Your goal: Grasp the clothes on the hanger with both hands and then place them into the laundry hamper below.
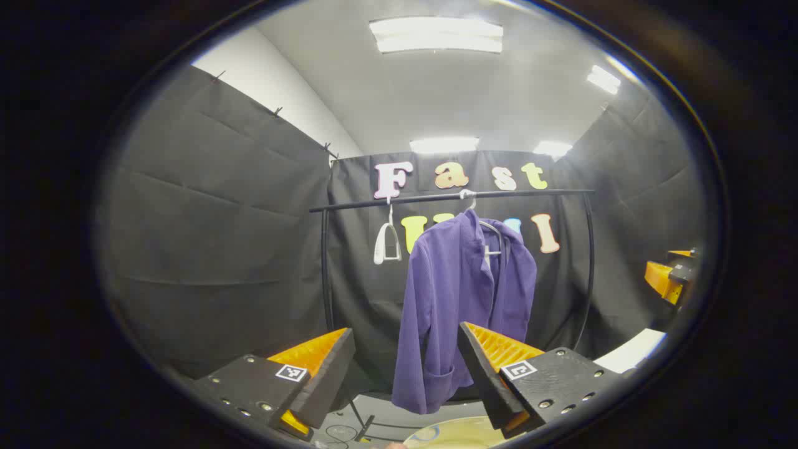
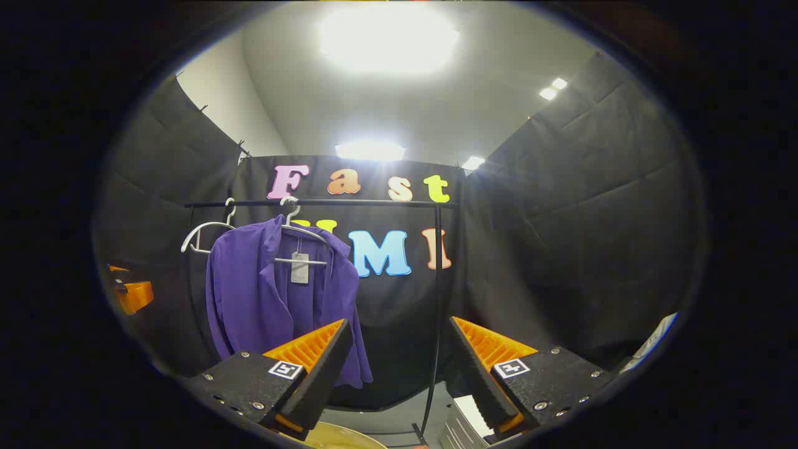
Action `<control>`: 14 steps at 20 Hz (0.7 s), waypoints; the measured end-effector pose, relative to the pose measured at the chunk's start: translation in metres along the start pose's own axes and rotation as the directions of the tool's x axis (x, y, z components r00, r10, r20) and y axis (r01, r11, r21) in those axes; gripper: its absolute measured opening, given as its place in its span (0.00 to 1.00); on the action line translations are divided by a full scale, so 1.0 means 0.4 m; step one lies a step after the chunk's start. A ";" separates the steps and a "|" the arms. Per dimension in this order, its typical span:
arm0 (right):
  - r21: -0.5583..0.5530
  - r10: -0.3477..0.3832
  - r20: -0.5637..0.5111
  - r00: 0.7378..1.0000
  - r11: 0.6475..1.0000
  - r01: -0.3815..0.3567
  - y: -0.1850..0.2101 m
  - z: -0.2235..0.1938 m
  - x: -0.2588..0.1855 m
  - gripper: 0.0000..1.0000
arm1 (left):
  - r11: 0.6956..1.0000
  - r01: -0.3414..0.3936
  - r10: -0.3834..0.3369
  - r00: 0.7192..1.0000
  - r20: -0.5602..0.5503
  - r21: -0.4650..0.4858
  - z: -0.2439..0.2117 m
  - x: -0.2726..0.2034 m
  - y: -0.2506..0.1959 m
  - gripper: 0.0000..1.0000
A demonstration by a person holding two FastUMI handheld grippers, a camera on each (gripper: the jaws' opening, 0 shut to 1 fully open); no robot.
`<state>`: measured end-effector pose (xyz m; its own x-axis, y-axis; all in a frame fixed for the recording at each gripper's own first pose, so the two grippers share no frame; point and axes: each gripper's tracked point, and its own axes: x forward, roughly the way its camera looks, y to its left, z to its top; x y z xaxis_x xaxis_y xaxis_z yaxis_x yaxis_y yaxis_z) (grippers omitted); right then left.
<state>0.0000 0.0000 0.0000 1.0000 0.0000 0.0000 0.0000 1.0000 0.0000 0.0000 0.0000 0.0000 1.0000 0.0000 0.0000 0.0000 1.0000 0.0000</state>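
A purple jacket (image 1: 464, 299) hangs on a white hanger (image 1: 492, 234) from a black clothes rail (image 1: 449, 197), straight ahead in the left gripper view. My left gripper (image 1: 405, 368) stands open, well short of the jacket, which shows between its fingers. In the right gripper view the purple jacket (image 2: 268, 293) hangs to the left, a tag dangling inside it. My right gripper (image 2: 399, 365) is open with nothing held, pointing right of the jacket. The rim of the pale hamper (image 1: 455, 433) shows at the bottom edge. The right gripper (image 1: 670, 277) appears far right in the left gripper view.
An empty white hanger (image 1: 388, 240) hangs on the rail left of the jacket. The rail's black posts (image 2: 436, 312) stand on the grey floor. A white stack of something (image 2: 464, 421) lies low right. Black cloth walls close in on all sides.
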 end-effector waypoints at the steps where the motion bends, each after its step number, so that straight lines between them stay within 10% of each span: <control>1: 0.001 0.000 0.001 1.000 1.000 0.000 0.000 0.001 0.000 0.95 | 1.000 -0.001 0.001 1.000 0.001 0.000 0.003 0.000 -0.002 1.00; 14: -0.002 -0.018 -0.017 1.000 1.000 0.018 -0.005 -0.015 0.014 0.95 | 1.000 -0.001 0.001 1.000 -0.006 0.010 -0.013 0.054 -0.026 0.96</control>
<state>0.0055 -0.0021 -0.0059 0.9997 -0.0177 -0.0172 0.0177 0.9998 -0.0021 0.0216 -0.0103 -0.0051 1.0000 0.0014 -0.0059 -0.0013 1.0000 0.0098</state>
